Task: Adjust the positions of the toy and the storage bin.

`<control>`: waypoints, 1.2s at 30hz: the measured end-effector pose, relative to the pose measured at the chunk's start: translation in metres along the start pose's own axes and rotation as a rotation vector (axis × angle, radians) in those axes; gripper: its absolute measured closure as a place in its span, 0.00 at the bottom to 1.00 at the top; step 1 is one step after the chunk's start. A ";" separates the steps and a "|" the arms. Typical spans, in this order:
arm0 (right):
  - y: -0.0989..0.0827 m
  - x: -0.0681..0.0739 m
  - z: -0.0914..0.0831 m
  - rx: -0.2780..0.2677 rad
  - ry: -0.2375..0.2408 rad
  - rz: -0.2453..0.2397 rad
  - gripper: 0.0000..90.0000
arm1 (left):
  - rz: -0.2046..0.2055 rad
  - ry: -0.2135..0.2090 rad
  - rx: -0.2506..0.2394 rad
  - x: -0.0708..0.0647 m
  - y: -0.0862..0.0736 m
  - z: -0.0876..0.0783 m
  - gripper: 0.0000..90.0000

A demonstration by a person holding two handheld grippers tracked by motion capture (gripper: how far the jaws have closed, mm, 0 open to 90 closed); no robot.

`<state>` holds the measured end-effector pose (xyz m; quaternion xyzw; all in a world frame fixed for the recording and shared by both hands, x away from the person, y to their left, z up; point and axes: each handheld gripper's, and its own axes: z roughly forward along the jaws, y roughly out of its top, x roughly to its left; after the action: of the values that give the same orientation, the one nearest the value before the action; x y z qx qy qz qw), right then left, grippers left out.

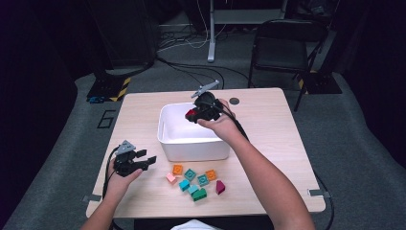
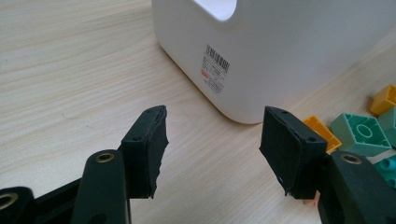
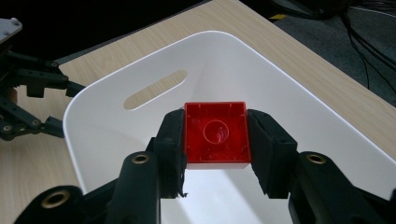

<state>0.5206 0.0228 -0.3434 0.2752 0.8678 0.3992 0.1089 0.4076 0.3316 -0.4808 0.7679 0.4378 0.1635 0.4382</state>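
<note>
Jaws of the right gripper (image 3: 215,149) are clamping a red block (image 3: 216,132) over the white bin (image 1: 167,125), which is sitting at the centre of the wooden table (image 1: 268,120); the left gripper (image 1: 143,160), at 9 o'clock of the loose blocks (image 1: 196,181), is resting with jaws spread apart, grasping nothing.

Table (image 1: 268,143) brightly lit from above, dark vignetted surroundings, soft shadows, near jaws slightly blurred

White bin (image 2: 289,51) cut off by top edge in left gripper view; teal block (image 2: 390,170) cropped at right edge; bin floor (image 3: 224,196) partly hidden behind red block (image 3: 216,133).
</note>
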 end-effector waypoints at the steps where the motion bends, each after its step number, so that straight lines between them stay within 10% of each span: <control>1: 0.001 -0.001 0.004 0.000 0.004 -0.001 0.65 | 0.000 0.000 -0.003 0.000 0.000 0.000 0.45; 19: 0.000 -0.008 0.055 0.028 -0.002 -0.036 0.64 | 0.003 -0.001 0.002 0.001 0.000 0.002 0.45; 36: -0.003 -0.013 0.063 0.083 -0.027 0.004 0.60 | 0.006 -0.009 0.011 0.002 0.000 0.001 0.45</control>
<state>0.5557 0.0536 -0.3876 0.2867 0.8814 0.3595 0.1083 0.4095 0.3325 -0.4820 0.7724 0.4342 0.1589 0.4355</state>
